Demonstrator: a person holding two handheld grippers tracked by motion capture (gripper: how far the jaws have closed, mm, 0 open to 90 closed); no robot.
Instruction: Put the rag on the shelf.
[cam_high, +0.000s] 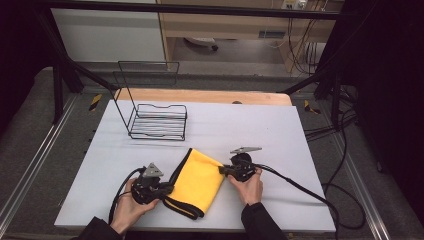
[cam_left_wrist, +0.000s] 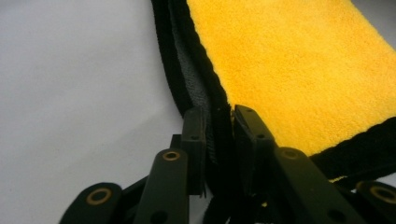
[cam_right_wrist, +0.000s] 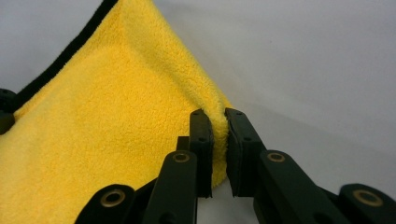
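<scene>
Yellow cloth (cam_high: 197, 181) is pinched at opposite edges by left tongs (cam_high: 167, 189) and right tongs (cam_high: 222, 170).

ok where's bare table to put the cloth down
Free: the whole right side beyond the right gripper, the strip right of the wire rack to the far edge, and the left edge. Crowded: the near middle, where both grippers clamp the yellow cloth; left gripper.

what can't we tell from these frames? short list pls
- Yellow cloth underside and fold layers: hidden by its own top layer, high view.
- Cloth edge inside the left gripper: covered by the jaws.
- Wire rack back panel: thin wires, hard to trace against the floor.
- Right gripper grip depth: jaws cover it.
</scene>
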